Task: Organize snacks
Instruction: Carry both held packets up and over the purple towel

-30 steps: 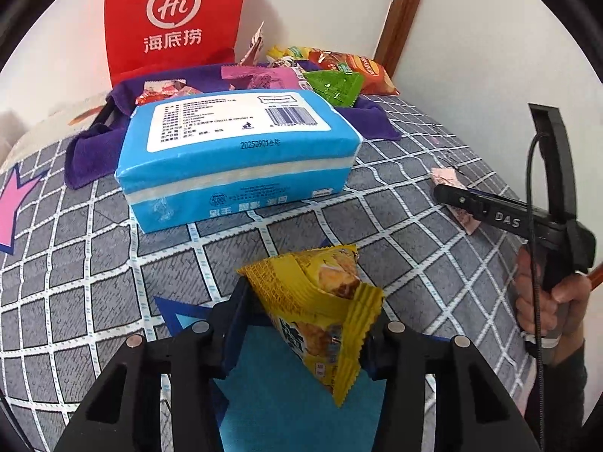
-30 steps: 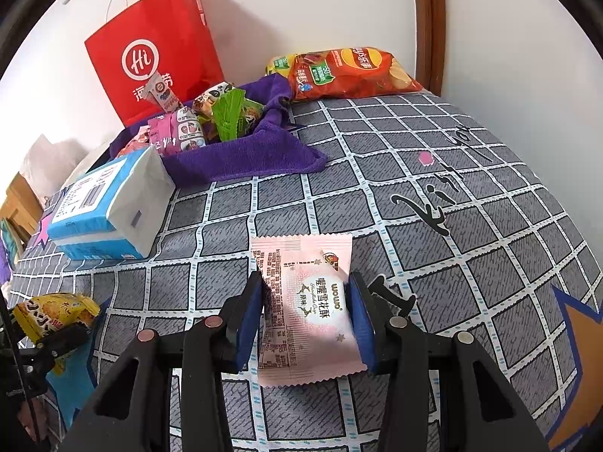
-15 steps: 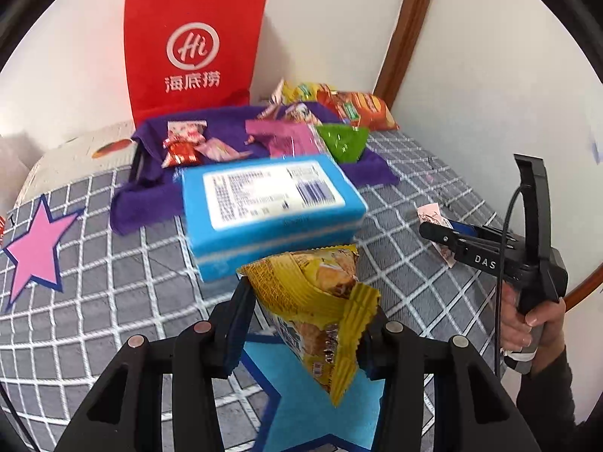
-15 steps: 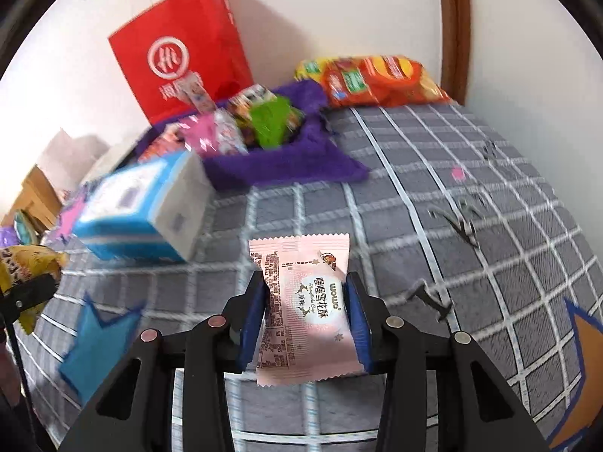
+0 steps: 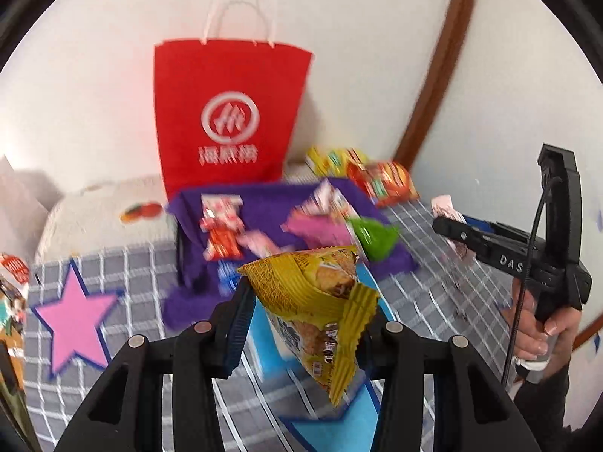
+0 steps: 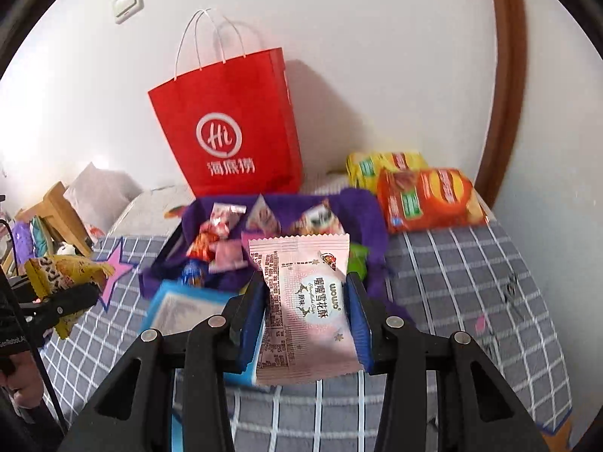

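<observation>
My left gripper (image 5: 301,324) is clamped on a crinkled yellow foil snack packet (image 5: 320,301), held in the air above the grey checked bedcover (image 5: 113,275). My right gripper (image 6: 307,316) pinches a flat pink plastic snack packet (image 6: 305,301) between its blue pads. Below them lies a blue tissue pack (image 6: 181,309). Farther away, a purple cloth-lined tray (image 6: 361,207) holds small snacks. Behind it, a red paper bag (image 6: 230,128) stands against the wall, with an orange chip bag (image 6: 429,199) beside.

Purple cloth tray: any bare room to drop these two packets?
The purple cloth tray is bare along its right side, beside the orange chip bag. Its left and middle are crowded with small wrappers. The grey checked bedcover right of it is free.
</observation>
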The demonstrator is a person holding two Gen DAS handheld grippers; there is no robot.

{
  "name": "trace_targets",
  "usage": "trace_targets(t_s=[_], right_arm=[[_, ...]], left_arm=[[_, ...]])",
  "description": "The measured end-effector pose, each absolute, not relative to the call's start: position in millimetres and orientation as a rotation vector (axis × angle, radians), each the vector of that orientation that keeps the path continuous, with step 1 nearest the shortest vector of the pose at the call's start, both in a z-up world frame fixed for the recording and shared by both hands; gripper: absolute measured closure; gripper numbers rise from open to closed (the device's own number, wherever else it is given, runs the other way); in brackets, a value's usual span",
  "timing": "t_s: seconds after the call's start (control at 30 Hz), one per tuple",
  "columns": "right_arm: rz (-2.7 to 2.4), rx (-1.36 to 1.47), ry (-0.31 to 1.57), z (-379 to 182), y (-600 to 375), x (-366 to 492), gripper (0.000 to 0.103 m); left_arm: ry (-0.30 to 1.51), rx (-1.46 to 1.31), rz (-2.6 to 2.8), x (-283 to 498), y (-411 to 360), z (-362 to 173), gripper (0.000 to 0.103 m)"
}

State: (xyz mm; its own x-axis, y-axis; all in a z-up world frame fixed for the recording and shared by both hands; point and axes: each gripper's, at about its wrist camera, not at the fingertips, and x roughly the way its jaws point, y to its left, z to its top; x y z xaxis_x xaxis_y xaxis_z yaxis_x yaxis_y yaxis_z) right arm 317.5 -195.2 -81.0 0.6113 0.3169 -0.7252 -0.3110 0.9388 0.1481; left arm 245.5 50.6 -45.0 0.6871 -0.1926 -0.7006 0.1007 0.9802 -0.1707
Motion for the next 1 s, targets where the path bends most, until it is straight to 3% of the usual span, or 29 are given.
trace_targets(t_s=[0.53, 1.0], right_arm=[[0.448, 0.056, 0.881, -76.1, -155.6, 438.9, 0.061], [0.536, 0.026, 1.138, -149.0, -146.7, 471.0, 0.061]], left_arm=[[0.737, -0.226, -0.056, 357.6, 78.6, -32.5, 0.059], [0.837, -0.269, -0.001, 385.1, 95.8, -77.2, 0.059]])
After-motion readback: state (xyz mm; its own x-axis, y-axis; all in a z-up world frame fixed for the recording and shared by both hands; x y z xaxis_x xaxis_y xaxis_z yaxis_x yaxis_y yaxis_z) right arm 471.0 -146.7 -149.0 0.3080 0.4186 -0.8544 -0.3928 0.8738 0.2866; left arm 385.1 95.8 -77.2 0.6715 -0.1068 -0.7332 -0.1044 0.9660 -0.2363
